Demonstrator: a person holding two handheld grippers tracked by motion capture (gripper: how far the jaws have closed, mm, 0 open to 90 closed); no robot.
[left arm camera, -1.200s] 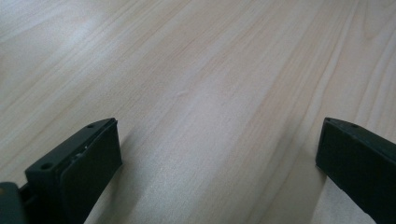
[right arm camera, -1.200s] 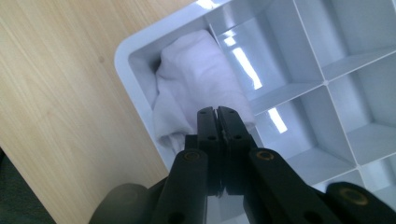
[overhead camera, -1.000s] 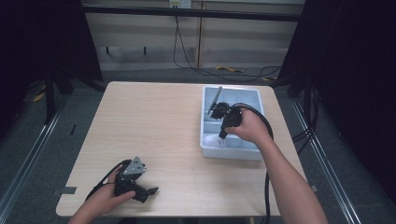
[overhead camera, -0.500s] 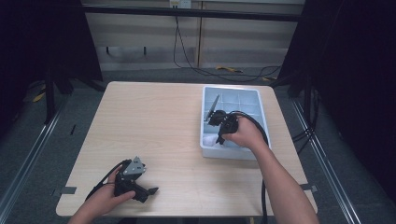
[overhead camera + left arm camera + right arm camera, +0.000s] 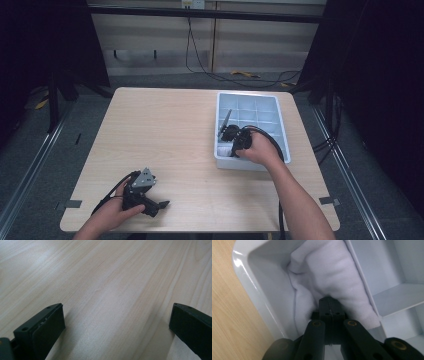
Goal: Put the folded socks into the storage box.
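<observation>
Down at the lower left of the high view, the left gripper (image 5: 150,202) rests on the wooden table (image 5: 165,135), held by the person's left hand (image 5: 112,215); in the left gripper view its jaws stand wide apart over bare wood with nothing between them.

Farther up and to the right, the right hand (image 5: 257,150) holds the right gripper (image 5: 231,140) tipped down into the near left corner of the light grey compartment tray (image 5: 280,107). In the right gripper view its jaws are pressed together, pinching a fold of the white cloth (image 5: 332,277). The cloth sits bunched inside that corner compartment, against the tray's outer wall at the frame's left and a divider at its right. Its long axis runs from the jaws at lower centre toward the top of that frame, along the compartment's length.

Beyond the gripper the tray's other compartments stretch toward the table's far right edge.
</observation>
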